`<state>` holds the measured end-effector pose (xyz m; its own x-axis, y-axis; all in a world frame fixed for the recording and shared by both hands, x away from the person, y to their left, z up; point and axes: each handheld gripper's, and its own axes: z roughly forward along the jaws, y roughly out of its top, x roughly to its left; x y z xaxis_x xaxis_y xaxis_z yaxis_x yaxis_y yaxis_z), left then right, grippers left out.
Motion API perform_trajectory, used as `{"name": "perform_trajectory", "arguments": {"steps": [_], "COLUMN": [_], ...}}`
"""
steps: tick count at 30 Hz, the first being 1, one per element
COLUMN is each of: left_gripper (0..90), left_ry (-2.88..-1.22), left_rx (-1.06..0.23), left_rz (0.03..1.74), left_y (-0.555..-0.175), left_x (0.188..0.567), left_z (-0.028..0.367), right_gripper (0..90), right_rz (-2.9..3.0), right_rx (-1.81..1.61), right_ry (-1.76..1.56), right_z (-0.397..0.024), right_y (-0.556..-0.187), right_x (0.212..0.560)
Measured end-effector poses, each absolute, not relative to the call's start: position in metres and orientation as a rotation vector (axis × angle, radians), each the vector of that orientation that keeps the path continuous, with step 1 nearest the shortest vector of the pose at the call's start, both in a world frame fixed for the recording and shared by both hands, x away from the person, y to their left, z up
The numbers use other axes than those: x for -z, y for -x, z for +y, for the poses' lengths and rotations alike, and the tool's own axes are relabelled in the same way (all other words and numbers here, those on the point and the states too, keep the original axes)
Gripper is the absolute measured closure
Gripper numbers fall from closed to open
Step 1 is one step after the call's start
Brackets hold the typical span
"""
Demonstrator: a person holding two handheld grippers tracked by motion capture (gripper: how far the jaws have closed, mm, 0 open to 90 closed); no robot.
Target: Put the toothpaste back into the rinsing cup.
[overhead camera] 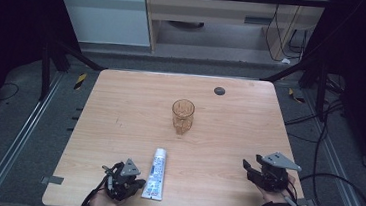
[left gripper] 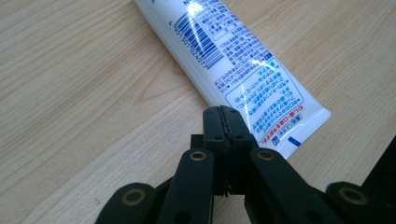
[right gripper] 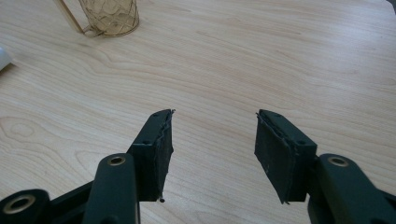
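A white toothpaste tube with blue print lies flat near the table's front edge, its cap pointing toward the far side. My left gripper sits just left of the tube's crimped end. In the left gripper view its jaws are shut, pads pressed together, with the tips against the edge of the tube near the crimp; nothing is held. My right gripper rests at the front right. In the right gripper view it stands open over bare wood with nothing between its jaws.
An amber patterned glass stands upright at the middle of the wooden table, and in the right gripper view the glass is far off at the upper left. A small dark disc lies near the far edge.
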<state>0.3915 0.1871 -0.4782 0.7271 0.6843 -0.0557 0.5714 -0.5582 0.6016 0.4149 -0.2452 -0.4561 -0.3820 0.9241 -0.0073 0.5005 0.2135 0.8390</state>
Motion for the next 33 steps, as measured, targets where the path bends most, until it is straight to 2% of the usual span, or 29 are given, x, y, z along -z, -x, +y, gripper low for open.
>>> {"name": "perform_trajectory", "arguments": {"steps": [12, 33], "left_gripper": [89.0, 89.1], "left_ry": [-2.339, -2.331], "left_rx": [-0.231, -0.218], "left_rz": [0.915, 0.817], "left_y": [-0.39, -0.396], "left_x": [0.481, 0.483], "left_z": [0.179, 0.136], "right_gripper": [45.3, 44.8], "right_rz": [1.973, 1.972], "right_rx": [-1.063, -1.052], "right_ry": [-1.322, -1.342], "right_z": [-0.247, -0.251], "right_y": [-0.416, -0.418], "right_x": [0.457, 0.461]}}
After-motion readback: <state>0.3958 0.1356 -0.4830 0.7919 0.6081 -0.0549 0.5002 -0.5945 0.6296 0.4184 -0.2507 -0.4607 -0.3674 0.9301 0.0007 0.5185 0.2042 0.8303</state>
